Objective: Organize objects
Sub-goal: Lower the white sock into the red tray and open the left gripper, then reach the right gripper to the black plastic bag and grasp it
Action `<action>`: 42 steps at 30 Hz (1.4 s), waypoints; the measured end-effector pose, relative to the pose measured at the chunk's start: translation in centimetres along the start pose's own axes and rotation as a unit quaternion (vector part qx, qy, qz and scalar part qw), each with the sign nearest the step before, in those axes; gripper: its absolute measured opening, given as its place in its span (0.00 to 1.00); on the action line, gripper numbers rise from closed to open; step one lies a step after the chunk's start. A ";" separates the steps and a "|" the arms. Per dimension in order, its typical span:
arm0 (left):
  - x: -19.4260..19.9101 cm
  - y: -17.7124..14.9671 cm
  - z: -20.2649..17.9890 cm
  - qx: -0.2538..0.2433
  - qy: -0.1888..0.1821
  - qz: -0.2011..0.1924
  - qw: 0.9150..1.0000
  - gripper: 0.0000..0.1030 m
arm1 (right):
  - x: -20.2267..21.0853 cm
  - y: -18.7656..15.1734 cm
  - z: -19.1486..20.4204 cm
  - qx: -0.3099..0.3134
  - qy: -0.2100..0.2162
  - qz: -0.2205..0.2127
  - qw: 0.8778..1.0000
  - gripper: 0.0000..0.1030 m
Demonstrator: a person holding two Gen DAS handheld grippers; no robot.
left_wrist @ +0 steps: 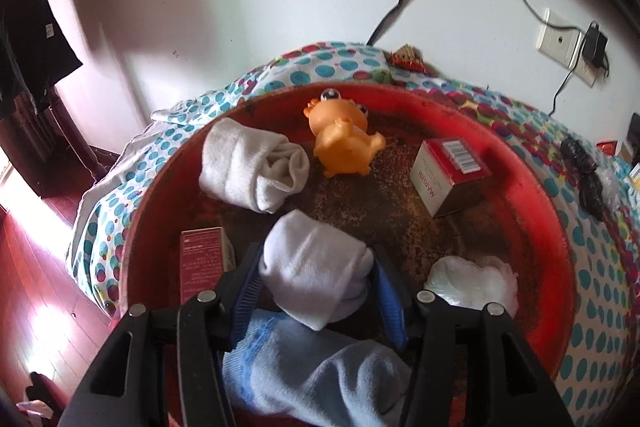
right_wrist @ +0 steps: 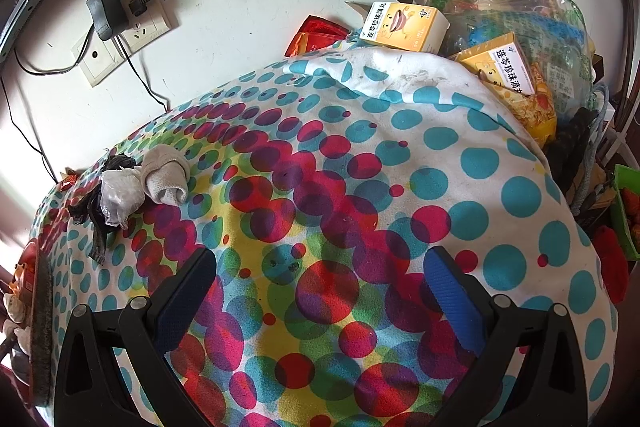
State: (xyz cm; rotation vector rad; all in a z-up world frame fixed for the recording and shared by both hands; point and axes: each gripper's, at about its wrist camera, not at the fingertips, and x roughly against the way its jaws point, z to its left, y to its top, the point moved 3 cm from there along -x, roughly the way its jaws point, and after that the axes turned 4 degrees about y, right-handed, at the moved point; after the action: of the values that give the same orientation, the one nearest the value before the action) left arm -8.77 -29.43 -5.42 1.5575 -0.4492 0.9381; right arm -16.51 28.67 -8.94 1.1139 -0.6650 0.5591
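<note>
1. Left wrist view: the left gripper (left_wrist: pixel 318 277) angles down into the red basin (left_wrist: pixel 532 163), a rolled white sock (left_wrist: pixel 316 263) between its blue pads – jaws part-way apart, and whether they still pinch the roll I cannot tell. It hangs over a pale blue sock (left_wrist: pixel 320 375) at the near rim, likely being dropped among the gathered things: a grey-white sock (left_wrist: pixel 252 167), an orange toy (left_wrist: pixel 344 139) by the far rim, a red box (left_wrist: pixel 448 171) towards the right wall.
2. Right wrist view: the right gripper (right_wrist: pixel 320 299) tilts down over the spotted cloth (right_wrist: pixel 400 163), jaws wide and empty – apparently waiting. A beige sock (right_wrist: pixel 166 175) lies near the cloth's left edge, not yet collected.
</note>
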 end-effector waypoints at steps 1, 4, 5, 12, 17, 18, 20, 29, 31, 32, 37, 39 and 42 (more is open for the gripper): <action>0.6 0.0 0.1 0.000 -0.006 -0.009 1.000 0.56 | 0.0 0.0 0.0 0.001 -0.001 0.000 1.000 1.00; 3.1 0.0 0.4 0.000 -0.027 -0.046 0.999 0.59 | -0.1 0.0 0.3 0.009 -0.008 0.005 1.000 1.00; 3.9 0.0 0.5 0.001 -0.036 -0.056 0.998 0.59 | -0.1 0.0 0.5 0.015 -0.012 0.008 1.000 1.00; 12.0 -3.9 0.1 0.010 -0.086 -0.155 0.984 0.66 | -0.9 -0.3 3.0 0.067 -0.052 0.027 0.996 1.00; 13.4 -8.0 -0.8 0.025 -0.117 -0.155 0.981 0.69 | -1.1 -0.5 9.3 0.138 -0.016 0.027 0.990 1.00; 13.5 -8.5 -1.0 0.031 -0.128 -0.148 0.980 0.69 | -1.4 -0.5 11.3 0.166 -0.015 0.028 0.986 1.00; 13.5 -9.3 -1.8 0.030 -0.142 -0.137 0.980 0.69 | -2.1 -0.5 14.8 0.208 -0.012 0.028 0.978 1.00; 13.3 -10.5 -4.0 -0.028 -0.130 -0.154 0.979 0.69 | -5.7 0.7 26.9 0.264 0.013 0.042 0.963 0.99; 13.2 -10.4 -3.6 -0.018 -0.133 -0.152 0.979 0.69 | -7.1 1.4 27.8 0.260 -0.004 0.051 0.964 0.99; 13.1 -10.4 -3.3 -0.014 -0.130 -0.153 0.980 0.69 | -8.2 1.9 28.0 0.249 -0.009 0.062 0.966 0.99; 12.4 -10.2 -2.6 -0.001 -0.124 -0.146 0.981 0.69 | -10.6 3.3 27.5 0.212 -0.031 0.069 0.974 0.91; 12.2 -10.2 -2.4 0.001 -0.125 -0.144 0.982 0.69 | -11.2 3.7 27.5 0.205 -0.036 0.069 0.976 0.89; 12.0 -10.2 -2.3 0.003 -0.129 -0.138 0.982 0.69 | -12.1 3.9 27.5 0.204 -0.047 0.077 0.975 0.76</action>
State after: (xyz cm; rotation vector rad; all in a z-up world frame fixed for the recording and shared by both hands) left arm 5.19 -22.36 -2.78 1.7039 -0.3985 0.5264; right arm -33.03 3.37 -7.37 1.4879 -0.7431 0.8032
